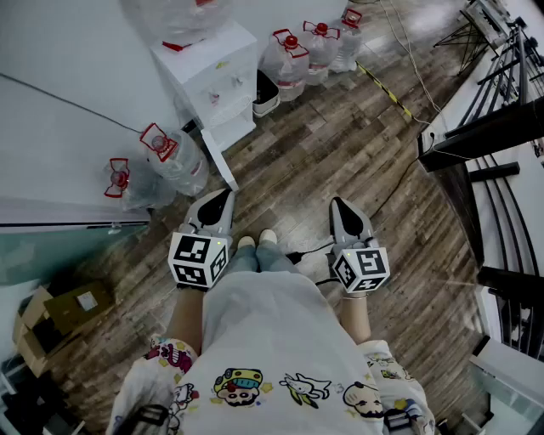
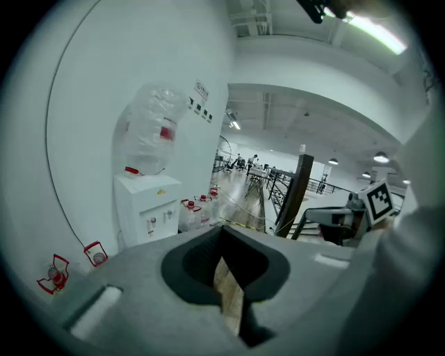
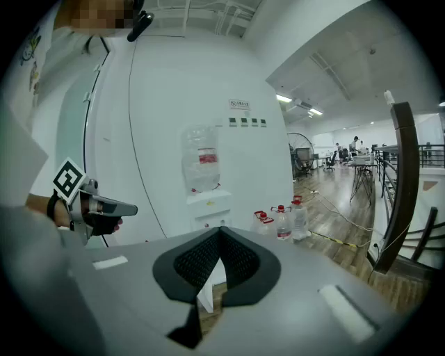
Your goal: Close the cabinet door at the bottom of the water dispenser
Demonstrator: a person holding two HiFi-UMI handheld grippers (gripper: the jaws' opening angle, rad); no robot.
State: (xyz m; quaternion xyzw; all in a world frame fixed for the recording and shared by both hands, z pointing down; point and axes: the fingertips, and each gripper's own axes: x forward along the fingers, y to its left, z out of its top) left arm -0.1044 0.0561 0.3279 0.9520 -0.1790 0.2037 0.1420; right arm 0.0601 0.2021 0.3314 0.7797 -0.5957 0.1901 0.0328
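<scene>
Your left tool (image 1: 218, 200) and right tool (image 1: 341, 209) are both closed and empty. The cabinet door (image 1: 223, 163) of the water dispenser (image 1: 212, 76) stands open, upper left.

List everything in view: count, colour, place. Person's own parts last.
water dispenser: one, white, against the wall ahead.
bottle: one, clear, upside down atop the water dispenser.
cabinet door: one, white, swung open at the dispenser's base.
water jugs: five, clear with red caps; two left of the dispenser, three right.
cardboard boxes: at least two, brown, floor lower left.
railing: one, black, right edge.
left hand-held gripper: one, grey, shut, empty.
right hand-held gripper: one, grey, shut, empty.
</scene>
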